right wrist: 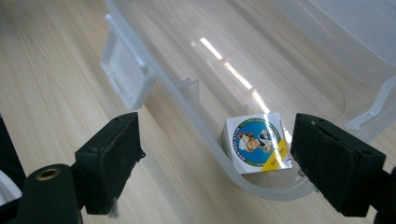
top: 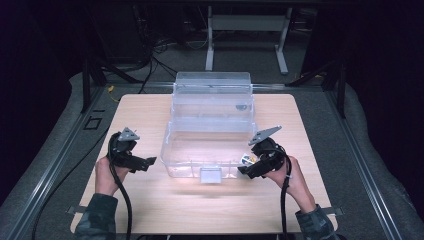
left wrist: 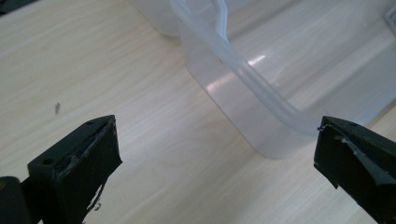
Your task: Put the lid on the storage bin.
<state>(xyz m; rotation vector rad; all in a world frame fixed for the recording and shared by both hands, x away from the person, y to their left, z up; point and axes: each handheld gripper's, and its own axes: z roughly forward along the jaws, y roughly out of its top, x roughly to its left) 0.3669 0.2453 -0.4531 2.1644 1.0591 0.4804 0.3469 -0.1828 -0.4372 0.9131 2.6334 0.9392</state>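
Lying inside clear bin, cube between open right hand-held gripper pads.

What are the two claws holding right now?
Nothing. The left claw is open over the wooden table, beside the clear box. The right claw is open too, its jaws on either side of the box's corner where a small sticker cube sits.

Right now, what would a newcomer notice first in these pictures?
First, the clear box with its lid open at the middle of the table. Next, a small cube with a cartoon sticker in the box's near right corner, with the open right gripper astride it and the rim.
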